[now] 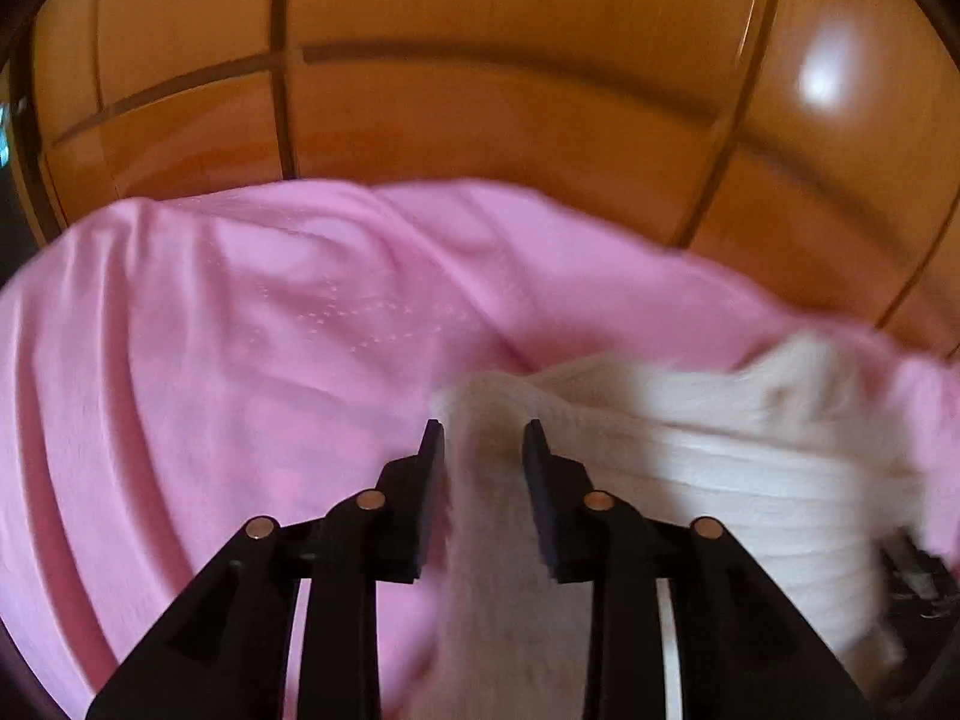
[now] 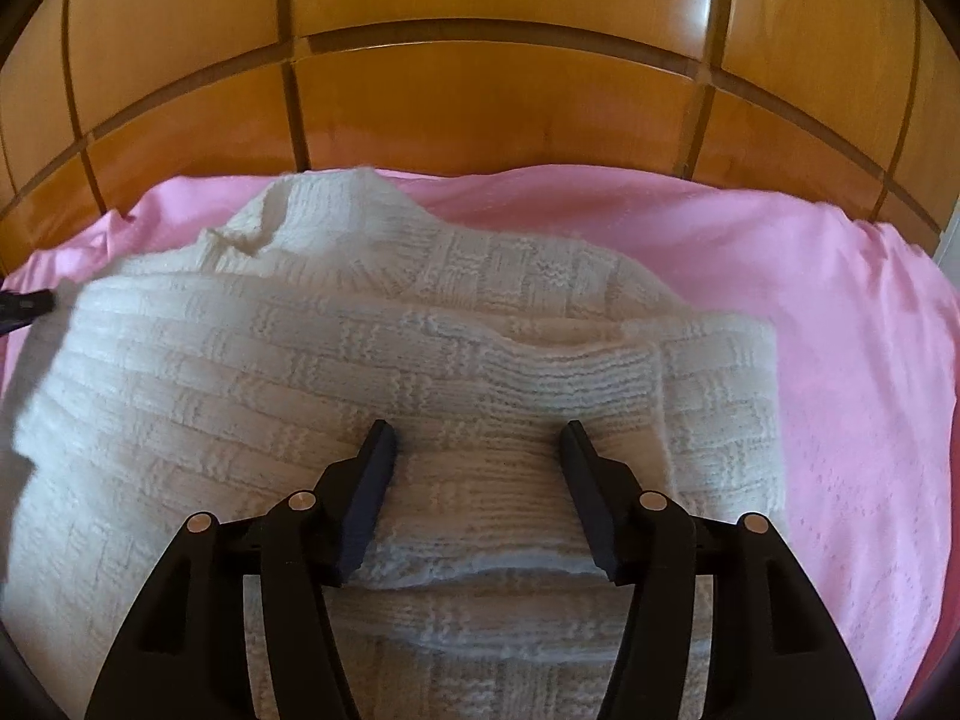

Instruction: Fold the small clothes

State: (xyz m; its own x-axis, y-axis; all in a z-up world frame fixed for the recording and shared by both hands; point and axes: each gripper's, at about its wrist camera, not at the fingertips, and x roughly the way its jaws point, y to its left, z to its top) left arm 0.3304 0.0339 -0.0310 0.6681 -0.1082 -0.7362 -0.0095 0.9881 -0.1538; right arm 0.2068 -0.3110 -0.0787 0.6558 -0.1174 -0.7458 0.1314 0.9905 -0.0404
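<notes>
A small cream knitted sweater (image 2: pixel 336 360) lies spread on a pink sheet (image 2: pixel 840 360). My right gripper (image 2: pixel 480 438) is open, its fingers straddling a folded cuff of the sweater near the front edge. In the left wrist view my left gripper (image 1: pixel 483 441) is shut on a bunched fold of the same sweater (image 1: pixel 720 438), which runs between the fingers and trails off right. The left view is motion-blurred. The left gripper's tip (image 2: pixel 24 306) shows at the far left of the right wrist view, by the sweater's edge.
A glossy wooden headboard (image 2: pixel 480 108) with panel grooves rises right behind the pink sheet. The sheet (image 1: pixel 210 360) is wrinkled to the left of the sweater. A pale wall strip (image 2: pixel 948 240) shows at the far right.
</notes>
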